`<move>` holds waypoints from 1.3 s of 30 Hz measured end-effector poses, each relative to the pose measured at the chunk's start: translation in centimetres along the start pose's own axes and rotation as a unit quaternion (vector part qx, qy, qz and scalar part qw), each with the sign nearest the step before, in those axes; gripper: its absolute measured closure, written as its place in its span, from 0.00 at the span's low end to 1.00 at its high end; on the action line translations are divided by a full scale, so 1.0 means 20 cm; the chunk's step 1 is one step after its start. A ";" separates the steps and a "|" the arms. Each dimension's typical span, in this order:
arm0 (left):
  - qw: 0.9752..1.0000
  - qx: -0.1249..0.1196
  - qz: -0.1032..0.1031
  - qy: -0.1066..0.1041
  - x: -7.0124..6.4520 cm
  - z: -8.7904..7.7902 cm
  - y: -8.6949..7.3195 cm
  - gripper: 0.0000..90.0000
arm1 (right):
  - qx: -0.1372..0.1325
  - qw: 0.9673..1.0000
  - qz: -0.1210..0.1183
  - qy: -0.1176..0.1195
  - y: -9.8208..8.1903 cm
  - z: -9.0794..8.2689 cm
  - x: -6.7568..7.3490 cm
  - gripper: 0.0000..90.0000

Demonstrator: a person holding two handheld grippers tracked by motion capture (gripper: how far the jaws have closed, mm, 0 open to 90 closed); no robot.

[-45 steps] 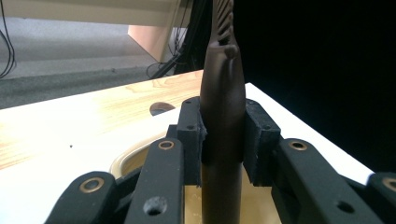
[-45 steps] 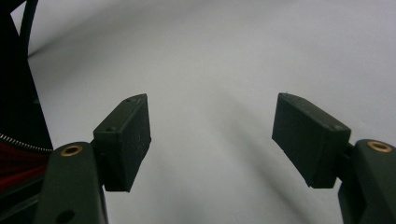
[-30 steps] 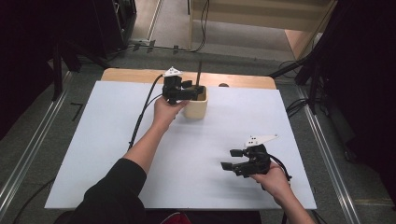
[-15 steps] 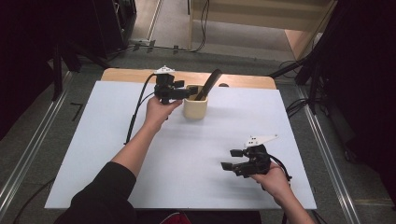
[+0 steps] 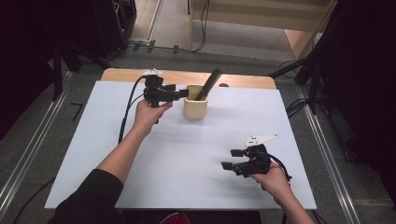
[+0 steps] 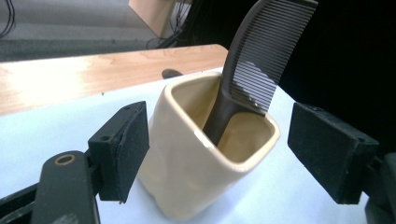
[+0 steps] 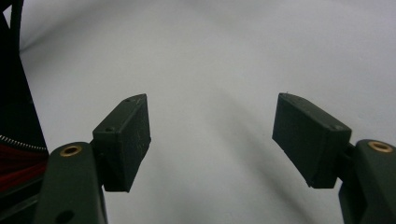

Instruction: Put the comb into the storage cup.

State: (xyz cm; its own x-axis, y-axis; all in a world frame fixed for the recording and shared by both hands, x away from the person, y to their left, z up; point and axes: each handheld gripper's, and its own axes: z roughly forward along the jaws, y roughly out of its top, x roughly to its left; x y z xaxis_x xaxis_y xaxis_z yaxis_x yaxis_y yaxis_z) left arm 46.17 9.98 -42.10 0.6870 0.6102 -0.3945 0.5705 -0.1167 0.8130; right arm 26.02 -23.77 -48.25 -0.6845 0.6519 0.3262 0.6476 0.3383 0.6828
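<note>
One comb (image 6: 254, 70) leans in the cup (image 6: 196, 172); nearby sheet (image 5: 187, 163) seems bare.

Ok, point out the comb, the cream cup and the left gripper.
comb (image 6: 254, 70), left gripper view, on its teeth.
cream cup (image 6: 187, 172), left gripper view, on its front wall.
left gripper (image 5: 183, 93), high view, between its fingertips.

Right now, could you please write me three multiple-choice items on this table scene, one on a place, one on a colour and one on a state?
1. Where is the comb?
A. standing in the cup
B. flat on the table
C. between the right gripper's jaws

2. What colour is the cup?
A. red
B. cream
C. green

3. How does the left gripper stand?
A. shut on the comb
B. shut on the cup
C. open, beside the cup

Answers: 1 A, its handle sits inside the cup. 2 B, the walls are pale cream. 3 C, both pads stand clear of the cup.
</note>
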 end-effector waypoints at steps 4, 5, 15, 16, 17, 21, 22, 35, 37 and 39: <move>1.000 0.007 -0.011 -0.005 0.01 -0.03 -0.01 0.24 | 0.000 1.000 0.000 -0.001 0.00 0.00 0.00 0.29; 1.000 0.011 -0.013 -0.005 0.01 -0.04 -0.02 0.24 | -0.001 1.000 0.000 -0.002 0.00 0.00 0.00 0.29; 0.999 0.035 -0.027 -0.013 0.05 -0.09 -0.08 0.24 | -0.001 1.000 0.003 -0.004 0.00 0.00 -0.01 0.28; 0.999 0.035 -0.025 -0.014 0.04 -0.10 -0.09 0.24 | -0.001 1.000 0.004 -0.004 0.00 0.00 -0.01 0.28; 0.999 0.038 -0.022 -0.016 0.04 -0.10 -0.09 0.24 | 0.000 1.000 0.004 -0.005 0.00 0.00 -0.01 0.28; 0.998 0.048 -0.031 -0.017 0.04 -0.12 -0.12 0.25 | -0.001 1.000 0.005 -0.008 0.00 0.01 -0.01 0.28; 0.998 0.053 -0.036 -0.016 0.03 -0.13 -0.13 0.27 | -0.001 1.000 0.004 -0.009 0.00 0.01 -0.01 0.28; 0.996 0.076 -0.039 -0.033 -0.02 -0.19 -0.22 0.27 | -0.003 1.000 0.010 -0.007 0.00 0.00 -0.03 0.28; 0.996 0.081 -0.035 -0.033 -0.03 -0.21 -0.23 0.27 | -0.003 1.000 0.011 -0.008 0.00 0.00 -0.03 0.28; 0.996 0.082 -0.034 -0.033 -0.04 -0.22 -0.24 0.27 | -0.004 1.000 0.012 -0.008 -0.01 0.00 -0.03 0.28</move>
State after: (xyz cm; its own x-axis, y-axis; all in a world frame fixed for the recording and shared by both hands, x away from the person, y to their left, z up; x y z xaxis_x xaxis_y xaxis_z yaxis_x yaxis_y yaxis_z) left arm 40.81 13.52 -43.84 0.6694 0.5689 -0.4778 0.6787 -0.2068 0.7047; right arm 26.40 -24.19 -48.55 -0.6629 0.6707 0.3327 0.6612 0.3161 0.6803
